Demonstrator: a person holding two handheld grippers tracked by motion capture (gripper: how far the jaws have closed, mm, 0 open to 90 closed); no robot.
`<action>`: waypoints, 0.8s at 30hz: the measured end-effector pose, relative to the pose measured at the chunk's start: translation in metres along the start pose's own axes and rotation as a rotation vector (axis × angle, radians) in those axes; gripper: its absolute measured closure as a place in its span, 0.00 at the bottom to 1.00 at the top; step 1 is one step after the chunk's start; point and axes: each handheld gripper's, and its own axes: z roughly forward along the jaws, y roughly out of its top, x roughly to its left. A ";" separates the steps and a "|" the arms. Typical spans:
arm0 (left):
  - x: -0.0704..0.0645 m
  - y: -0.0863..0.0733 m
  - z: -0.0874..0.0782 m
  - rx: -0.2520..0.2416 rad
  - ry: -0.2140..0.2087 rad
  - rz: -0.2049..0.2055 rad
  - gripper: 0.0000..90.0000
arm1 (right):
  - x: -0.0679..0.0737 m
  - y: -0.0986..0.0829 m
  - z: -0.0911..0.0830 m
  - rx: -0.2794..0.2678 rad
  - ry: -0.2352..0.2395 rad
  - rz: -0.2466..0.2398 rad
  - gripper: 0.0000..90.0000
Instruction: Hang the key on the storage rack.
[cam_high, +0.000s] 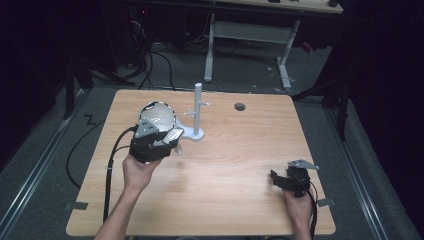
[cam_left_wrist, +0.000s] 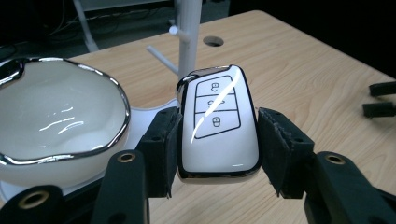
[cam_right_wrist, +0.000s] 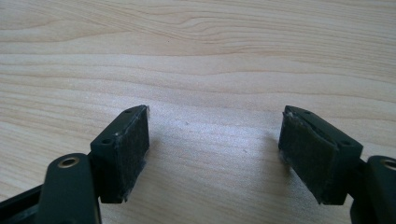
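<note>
Pale wooden table (cam_high: 225, 165) amid dark room, grey floor (cam_high: 45, 150) around.

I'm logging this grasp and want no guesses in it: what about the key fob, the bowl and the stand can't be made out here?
- Key fob: its sides and back in the left gripper view, covered by the pads; in the high view it is hidden behind the left gripper.
- White bowl: left part cut off by the frame edge.
- White stand: top cut off; base hidden behind the fob and bowl.
</note>
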 end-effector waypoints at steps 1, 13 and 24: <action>0.000 0.002 0.000 -0.004 -0.001 0.001 0.56 | 0.000 0.000 0.000 -0.001 0.000 -0.002 0.27; 0.006 0.028 0.004 -0.009 -0.021 0.012 0.56 | 0.000 0.000 0.000 0.000 0.000 -0.001 0.27; 0.011 0.047 0.010 -0.021 -0.033 0.009 0.56 | 0.000 0.000 0.000 0.001 0.000 0.001 0.27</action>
